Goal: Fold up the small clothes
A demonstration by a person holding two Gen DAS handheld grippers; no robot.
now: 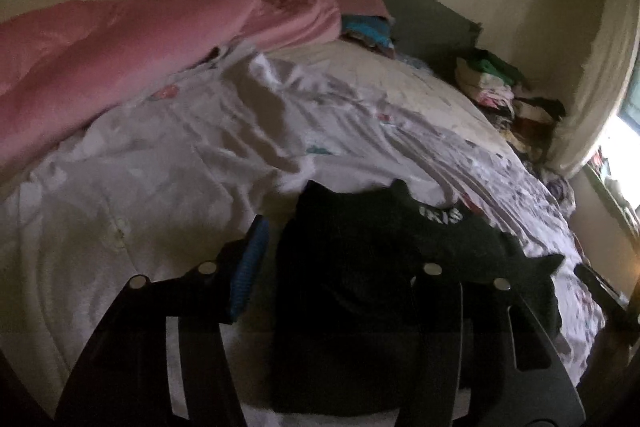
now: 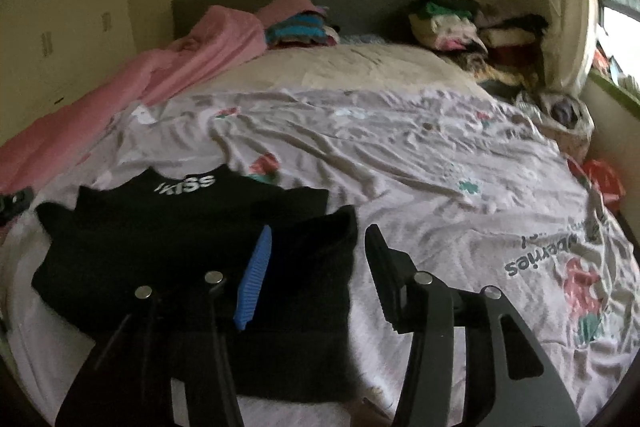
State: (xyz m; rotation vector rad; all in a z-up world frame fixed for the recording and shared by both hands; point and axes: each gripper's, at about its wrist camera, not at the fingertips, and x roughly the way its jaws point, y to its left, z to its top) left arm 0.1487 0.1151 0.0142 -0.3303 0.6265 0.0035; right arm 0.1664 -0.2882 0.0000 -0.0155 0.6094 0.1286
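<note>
Both grippers hang parted over the bed, and neither has cloth pinched in it. Your left gripper [image 1: 336, 267] stands with its jaws apart over the left side of the black garment [image 1: 360, 287]; the dark cloth lies between and under the fingers, but the blue pad [image 1: 248, 267] shows bare, nothing pressed against it. Your right gripper [image 2: 316, 267] is the same story: jaws apart, blue pad [image 2: 256, 279] on one side, dark finger [image 2: 384, 267] on the other, and the garment's right edge running up between them without being clamped.

Now the ground you're working on: the bed [image 2: 400, 155] fills both views, its pale printed sheet rumpled, a pink blanket [image 2: 180, 67] bunched along the left and piles of folded clothes [image 2: 452, 19] stacked at the headboard, well clear of you.

Down to the piece itself. The black garment lies flat on the near part of the sheet, white lettering [image 2: 188, 183] at the far end, and its right side looks already doubled over onto the body, so by my reading you're between folds, a fold just laid and let go.

Next up, I'd say, you need a fresh hold on the near edge or the other side, both jaws closing on cloth only, not the sheet beneath, then carry it over squarely so the edges meet
</note>
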